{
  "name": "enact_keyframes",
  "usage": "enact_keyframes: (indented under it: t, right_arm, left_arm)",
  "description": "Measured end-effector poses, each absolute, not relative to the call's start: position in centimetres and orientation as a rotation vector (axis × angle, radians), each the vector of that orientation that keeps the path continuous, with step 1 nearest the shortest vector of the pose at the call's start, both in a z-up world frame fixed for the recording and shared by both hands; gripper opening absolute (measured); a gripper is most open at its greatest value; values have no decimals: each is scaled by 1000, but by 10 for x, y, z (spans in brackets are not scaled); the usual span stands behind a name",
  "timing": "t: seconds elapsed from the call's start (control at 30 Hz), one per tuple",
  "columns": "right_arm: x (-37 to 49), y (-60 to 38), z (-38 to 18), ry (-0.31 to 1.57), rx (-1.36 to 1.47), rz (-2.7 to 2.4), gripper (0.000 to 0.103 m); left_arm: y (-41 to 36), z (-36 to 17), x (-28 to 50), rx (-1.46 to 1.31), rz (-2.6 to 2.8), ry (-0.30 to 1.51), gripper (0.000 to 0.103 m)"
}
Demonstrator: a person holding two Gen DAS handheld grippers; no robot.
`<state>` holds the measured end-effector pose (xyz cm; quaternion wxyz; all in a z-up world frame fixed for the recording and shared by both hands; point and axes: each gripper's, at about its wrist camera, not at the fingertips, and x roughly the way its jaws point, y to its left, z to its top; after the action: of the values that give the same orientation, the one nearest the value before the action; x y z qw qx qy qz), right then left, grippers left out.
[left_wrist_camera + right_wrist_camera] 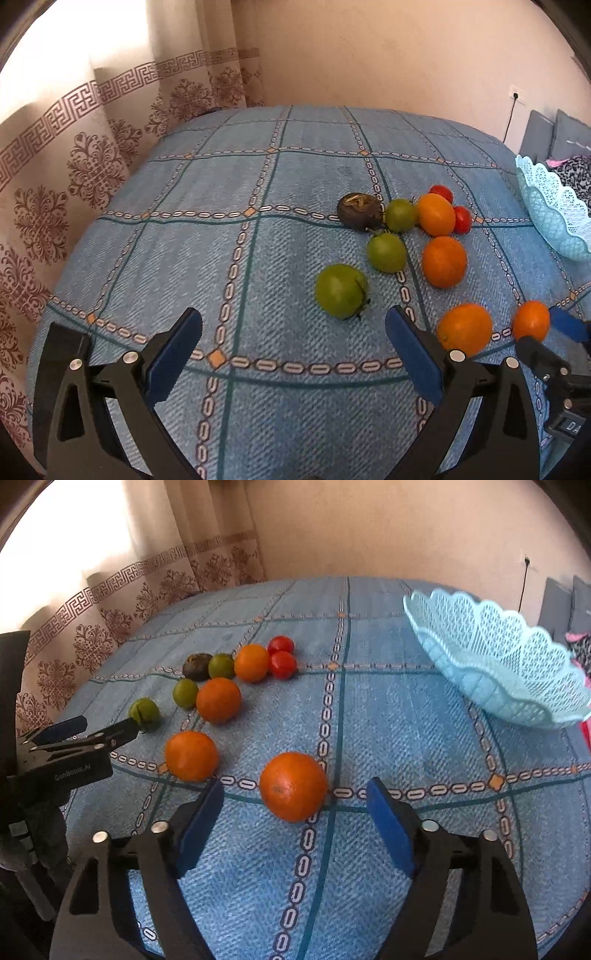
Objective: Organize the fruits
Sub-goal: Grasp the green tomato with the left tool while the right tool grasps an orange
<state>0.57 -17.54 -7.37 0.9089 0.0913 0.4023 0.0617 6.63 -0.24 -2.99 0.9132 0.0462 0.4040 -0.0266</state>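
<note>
Right gripper (295, 808): blue pads spread wide, nothing clamped. Nearest orange (293, 786) sitting on the blue checked tablecloth (406, 738) just ahead of the fingertips, roughly in line with the gap, apparently untouched by either pad, though depth is hard to judge through the fisheye. Left gripper (293, 332): jaws likewise wide apart and empty, green fruit (340, 291) lying just beyond the tips. Other oranges, green fruits, small red ones and one dark fruit (360, 211) clustered farther back. Pale blue lattice basket (491, 657) off to the right, well apart from the fruit.

Two wrist views, shared fruits (388, 240)
</note>
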Motion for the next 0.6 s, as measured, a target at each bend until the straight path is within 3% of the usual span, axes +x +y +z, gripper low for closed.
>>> enact_keyframes:
  t: [0.3,0.5,0.57,0.6]
  right_arm:
    - [16,-166,-78,859,149,142,74]
    - [19,-166,-80,865,134,129,62]
    - [20,-165,-80,862,124,118,53]
    - [20,-165,-80,861,122,114,44]
  left_arm:
    - [-10,-37,84,89,-98,871,82]
    - [-16,-44,89,93,-118,906,65]
    - [-15,-44,88,89,-116,901,59]
    - [-14,-44,89,87,-113,898,54]
